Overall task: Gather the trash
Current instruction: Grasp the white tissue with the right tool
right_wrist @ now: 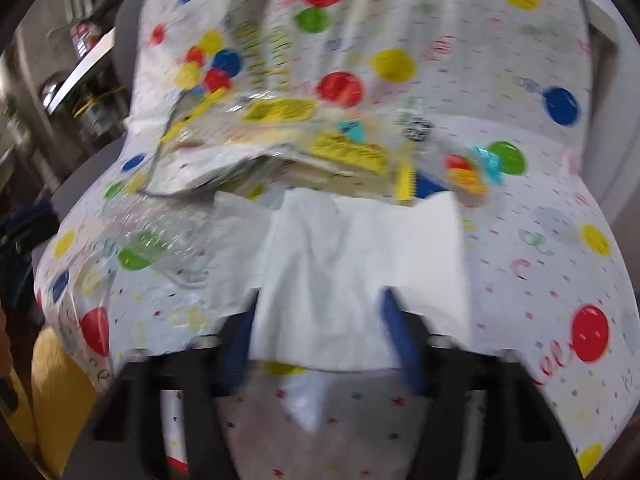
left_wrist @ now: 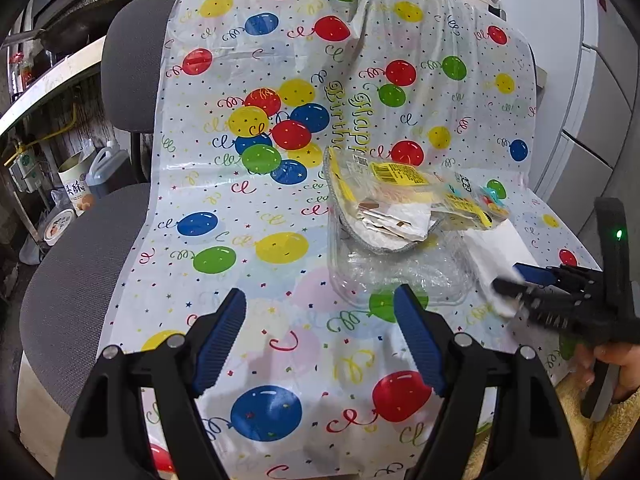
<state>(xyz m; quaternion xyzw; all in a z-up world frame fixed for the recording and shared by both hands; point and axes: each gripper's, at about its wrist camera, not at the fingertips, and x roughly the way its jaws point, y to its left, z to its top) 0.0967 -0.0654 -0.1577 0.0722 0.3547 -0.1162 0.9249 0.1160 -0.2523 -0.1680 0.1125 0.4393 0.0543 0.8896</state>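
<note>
while left tool [left_wrist: 320, 340] gapes | right tool [right_wrist: 320, 332] clamps white napkin [right_wrist: 360, 264] | napkin lies crosswise

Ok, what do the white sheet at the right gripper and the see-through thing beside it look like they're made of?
White sheet: likely paper tissue, matte, softly creased. See-through piece: looks like thin clear plastic, glossy and crinkled, the balloon print showing through.

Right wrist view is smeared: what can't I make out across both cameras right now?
- Right gripper grip on the white tissue: motion blur and the tissue itself hide the pads.
- Yellow wrapper print: too small in the left view, blurred in the right.
- Tissue's far end: hidden under the wrapper pile.
- Person's hand: cut off by the left view's edge.
</note>
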